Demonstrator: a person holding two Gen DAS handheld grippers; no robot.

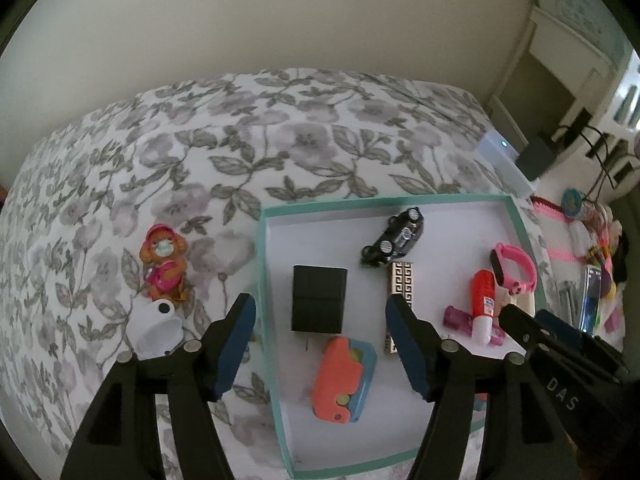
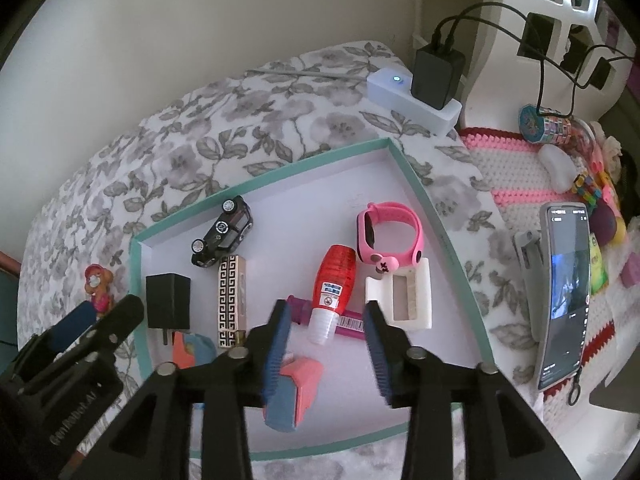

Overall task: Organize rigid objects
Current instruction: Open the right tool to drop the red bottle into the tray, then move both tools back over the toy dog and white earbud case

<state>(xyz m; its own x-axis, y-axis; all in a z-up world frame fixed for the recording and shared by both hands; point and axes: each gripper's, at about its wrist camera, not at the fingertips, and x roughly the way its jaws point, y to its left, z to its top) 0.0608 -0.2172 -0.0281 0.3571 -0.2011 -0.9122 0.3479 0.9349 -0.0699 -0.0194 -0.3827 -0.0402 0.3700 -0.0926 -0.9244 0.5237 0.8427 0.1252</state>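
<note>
A shallow cardboard tray (image 2: 404, 168) with a teal rim lies on the floral bedspread (image 2: 200, 136) near the bed's far right corner. It holds a glossy black toy car (image 2: 224, 236), a boxy black charger (image 2: 168, 306), a ribbed red bottle (image 2: 334, 284) and a pink rubbery watch (image 2: 390, 234). Left gripper (image 1: 320, 322): jaws spread, empty. Right gripper (image 2: 326, 322): jaws apart, nothing pinched; a coral-and-blue block (image 2: 298, 390) lies just beside its left pad. A plastic monkey figurine (image 1: 164, 264) lies on the bedspread outside the tray.

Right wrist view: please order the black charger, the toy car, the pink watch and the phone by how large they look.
1. phone
2. pink watch
3. toy car and black charger: they look alike, so I do not rank them.
</note>
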